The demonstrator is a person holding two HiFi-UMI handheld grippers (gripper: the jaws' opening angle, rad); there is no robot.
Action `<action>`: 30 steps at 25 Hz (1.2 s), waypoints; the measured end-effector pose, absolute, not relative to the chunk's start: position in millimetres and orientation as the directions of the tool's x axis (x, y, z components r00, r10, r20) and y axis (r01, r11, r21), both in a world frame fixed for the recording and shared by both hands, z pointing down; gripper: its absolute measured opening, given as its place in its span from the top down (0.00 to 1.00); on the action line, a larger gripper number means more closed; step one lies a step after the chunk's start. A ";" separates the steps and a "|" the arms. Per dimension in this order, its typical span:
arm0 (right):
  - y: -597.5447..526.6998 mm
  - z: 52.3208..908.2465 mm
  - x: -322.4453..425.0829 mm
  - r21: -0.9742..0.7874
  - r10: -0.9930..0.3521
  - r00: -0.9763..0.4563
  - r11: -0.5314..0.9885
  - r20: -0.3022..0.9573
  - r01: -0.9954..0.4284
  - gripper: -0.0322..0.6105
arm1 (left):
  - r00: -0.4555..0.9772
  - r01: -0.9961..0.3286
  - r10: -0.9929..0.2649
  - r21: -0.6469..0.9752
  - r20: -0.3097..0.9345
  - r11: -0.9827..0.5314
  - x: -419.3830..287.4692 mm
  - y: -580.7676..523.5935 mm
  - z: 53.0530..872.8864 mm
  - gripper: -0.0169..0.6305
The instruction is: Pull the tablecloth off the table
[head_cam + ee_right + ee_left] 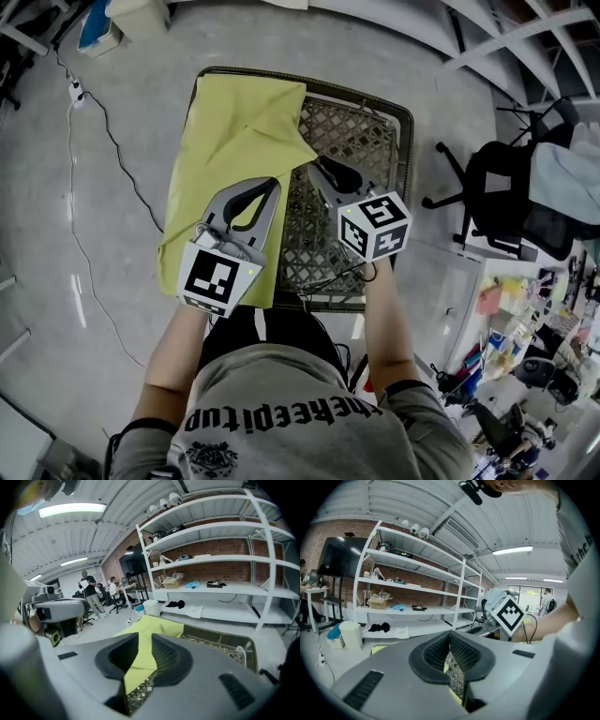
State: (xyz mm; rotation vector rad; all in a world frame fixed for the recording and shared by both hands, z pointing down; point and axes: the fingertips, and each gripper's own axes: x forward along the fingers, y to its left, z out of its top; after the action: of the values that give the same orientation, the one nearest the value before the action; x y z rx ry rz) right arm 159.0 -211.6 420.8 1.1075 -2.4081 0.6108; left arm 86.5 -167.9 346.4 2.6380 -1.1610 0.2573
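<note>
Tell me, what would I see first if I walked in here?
The bright yellow-green tablecloth jumps out first. It is draped over the left part of the lattice-topped table, with a corner folded back. Above the table's near side are two grey tools: the left hand-held gripper, shut over the cloth, and the right hand-held gripper, open at the cloth's edge.

Left gripper (449,640) fingers (466,653) closed together, yellow tablecloth (446,668) glimpsed beneath, white shelves (417,587) beyond
</note>
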 end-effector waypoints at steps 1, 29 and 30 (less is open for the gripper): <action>-218.4 428.6 159.4 -0.215 -0.585 -0.600 0.595 0.545 -0.775 0.80 | 0.659 -0.750 -0.704 0.153 0.266 -0.644 86.8 -171.4 348.9 0.95; -256.7 521.3 137.5 -0.372 -0.343 -0.714 0.672 0.610 -0.641 0.92 | 0.556 -0.827 -0.738 0.163 0.382 -0.538 65.6 -193.1 389.5 0.95; -256.5 510.1 131.2 -0.384 -0.349 -0.736 0.680 0.580 -0.625 0.92 | 0.556 -0.827 -0.739 0.163 0.380 -0.538 64.4 -191.7 388.7 0.95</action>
State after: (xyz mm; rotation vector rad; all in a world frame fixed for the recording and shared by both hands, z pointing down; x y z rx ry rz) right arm 131.2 -256.5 510.1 0.7539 -2.4260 0.7961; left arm 64.4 -191.7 388.7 2.4712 -1.2875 0.3809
